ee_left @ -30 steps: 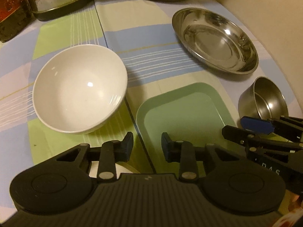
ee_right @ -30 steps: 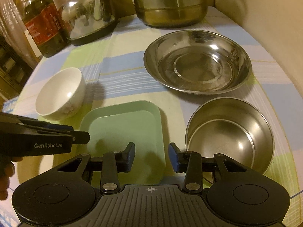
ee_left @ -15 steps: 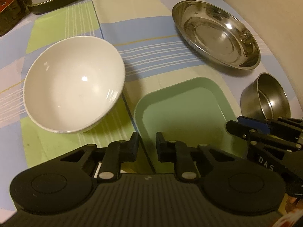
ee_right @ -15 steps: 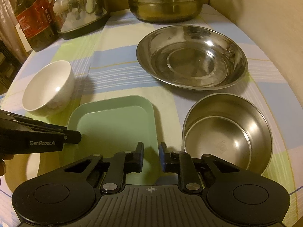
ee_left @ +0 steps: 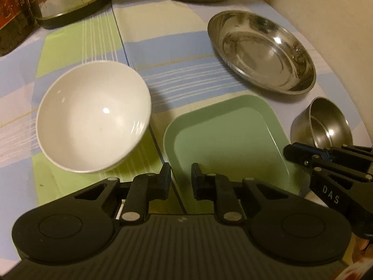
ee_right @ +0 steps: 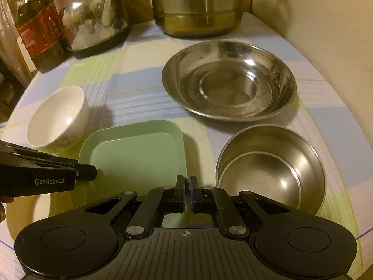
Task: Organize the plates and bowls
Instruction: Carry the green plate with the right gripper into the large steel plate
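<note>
both grippers pinch the green plate's [ee_right: 139, 154] near edge: left gripper [ee_left: 180, 175] at its left corner, right gripper [ee_right: 187, 191] at its right corner, jaws narrow.

The light is warm, yellow and dim. Bright spots shine on the steel plate [ee_right: 229, 81], the steel bowl [ee_right: 270, 168] and inside the white bowl [ee_left: 93, 116]. Soft shadows lie to the right of the white bowl. Straight lines bend near the edges, the corners go dark, and the pictures look grainy.
</note>
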### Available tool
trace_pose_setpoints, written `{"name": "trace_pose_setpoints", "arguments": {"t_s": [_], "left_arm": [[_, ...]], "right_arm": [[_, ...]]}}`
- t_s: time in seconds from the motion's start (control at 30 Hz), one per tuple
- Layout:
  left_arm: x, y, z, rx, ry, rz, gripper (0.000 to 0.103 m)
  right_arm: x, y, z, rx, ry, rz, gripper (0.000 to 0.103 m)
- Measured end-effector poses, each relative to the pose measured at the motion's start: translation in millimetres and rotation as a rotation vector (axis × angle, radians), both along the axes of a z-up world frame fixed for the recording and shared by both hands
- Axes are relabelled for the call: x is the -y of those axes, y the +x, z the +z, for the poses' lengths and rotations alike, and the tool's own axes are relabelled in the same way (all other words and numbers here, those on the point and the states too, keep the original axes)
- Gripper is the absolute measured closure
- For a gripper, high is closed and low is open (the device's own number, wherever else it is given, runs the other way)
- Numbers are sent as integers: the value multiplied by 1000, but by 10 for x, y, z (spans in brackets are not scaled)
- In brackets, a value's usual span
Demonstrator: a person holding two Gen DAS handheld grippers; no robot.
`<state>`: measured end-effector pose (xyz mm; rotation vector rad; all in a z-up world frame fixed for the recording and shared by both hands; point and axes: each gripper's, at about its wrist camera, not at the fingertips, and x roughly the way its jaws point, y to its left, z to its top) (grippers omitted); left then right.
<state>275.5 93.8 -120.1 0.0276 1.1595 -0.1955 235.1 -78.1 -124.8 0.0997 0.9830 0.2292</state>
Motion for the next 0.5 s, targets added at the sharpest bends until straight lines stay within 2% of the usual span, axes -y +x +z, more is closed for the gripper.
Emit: {"name": "trace_pose_setpoints", "arguments": {"t_s": [0.5], "left_arm": [[109,284,424,108,3,-27,87]], "right_arm": [[125,198,248,41,61,-33,99]]}}
